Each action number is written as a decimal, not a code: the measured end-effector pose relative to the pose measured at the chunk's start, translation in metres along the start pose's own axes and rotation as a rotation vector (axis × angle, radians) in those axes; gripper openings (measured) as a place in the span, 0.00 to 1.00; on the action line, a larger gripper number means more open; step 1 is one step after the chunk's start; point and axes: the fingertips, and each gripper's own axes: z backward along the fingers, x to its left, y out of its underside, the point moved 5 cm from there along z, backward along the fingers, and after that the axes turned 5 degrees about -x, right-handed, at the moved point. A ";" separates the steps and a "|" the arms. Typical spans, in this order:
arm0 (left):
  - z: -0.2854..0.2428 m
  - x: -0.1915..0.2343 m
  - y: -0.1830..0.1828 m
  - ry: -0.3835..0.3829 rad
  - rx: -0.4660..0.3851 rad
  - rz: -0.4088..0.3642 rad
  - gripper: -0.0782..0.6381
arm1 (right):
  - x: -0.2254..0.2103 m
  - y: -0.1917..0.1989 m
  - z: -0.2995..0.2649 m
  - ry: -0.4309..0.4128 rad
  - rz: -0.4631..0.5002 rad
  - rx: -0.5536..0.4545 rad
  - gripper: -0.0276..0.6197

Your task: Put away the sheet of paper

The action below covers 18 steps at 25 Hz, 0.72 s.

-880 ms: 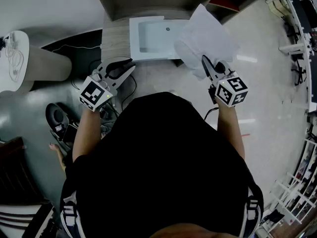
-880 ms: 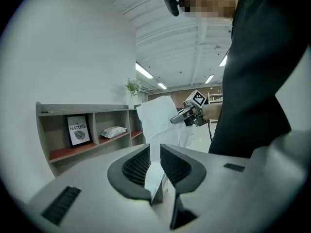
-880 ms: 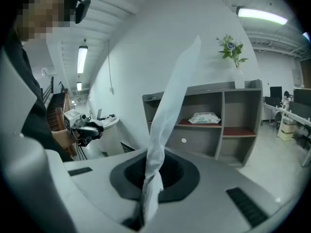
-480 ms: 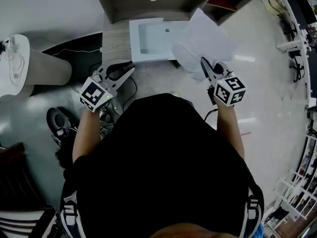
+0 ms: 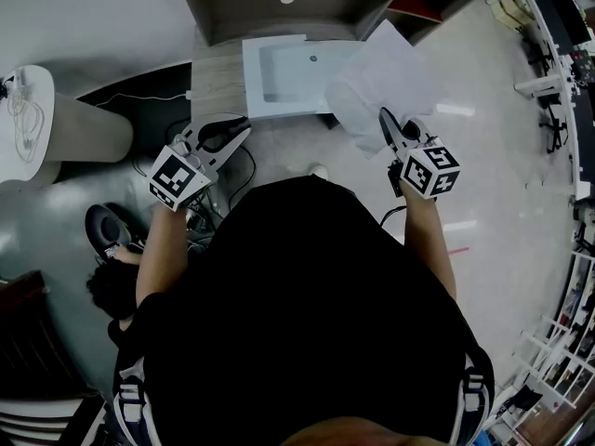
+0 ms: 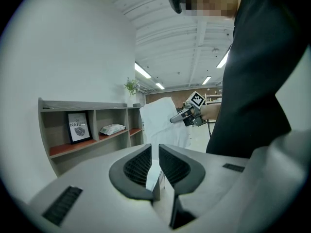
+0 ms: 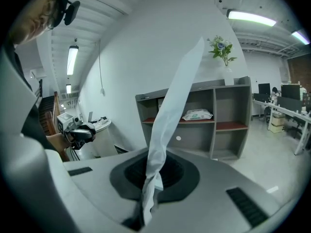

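Note:
The white sheet of paper [image 5: 386, 72] hangs crumpled at its lower edge from my right gripper [image 5: 385, 122], whose jaws are shut on it. In the right gripper view the paper [image 7: 171, 106] rises as a twisted strip from between the pads of the right gripper [image 7: 154, 174]. My left gripper [image 5: 240, 126] is held at the left, apart from the paper; its jaws [image 6: 154, 152] stand slightly open with a narrow gap and nothing between them. The left gripper view shows the paper [image 6: 158, 120] and the right gripper [image 6: 181, 118] ahead.
A white tray [image 5: 279, 102] lies on a wooden top in front of a grey shelf unit [image 5: 279, 9]. The shelves hold a wipes packet [image 7: 197, 114] and a framed picture [image 6: 77, 126]. A round white table [image 5: 28, 110] stands at left; a chair base [image 5: 104, 226] and cables lie below.
Both grippers stay almost where they were. The paper has drifted slightly right and up. A person's hand near the chair base at the lower left has moved.

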 end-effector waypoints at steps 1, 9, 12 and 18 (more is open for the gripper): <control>0.000 0.001 0.002 0.003 0.005 0.003 0.20 | -0.001 -0.001 -0.001 0.002 -0.003 -0.004 0.06; -0.009 0.007 0.003 0.007 0.027 0.001 0.20 | -0.013 0.001 -0.010 0.002 -0.020 -0.015 0.06; -0.010 0.012 0.005 -0.001 0.035 0.005 0.20 | -0.017 0.000 -0.018 -0.010 -0.022 -0.013 0.06; -0.025 0.031 0.005 -0.028 0.040 0.008 0.20 | -0.038 -0.004 -0.038 -0.032 -0.016 0.003 0.06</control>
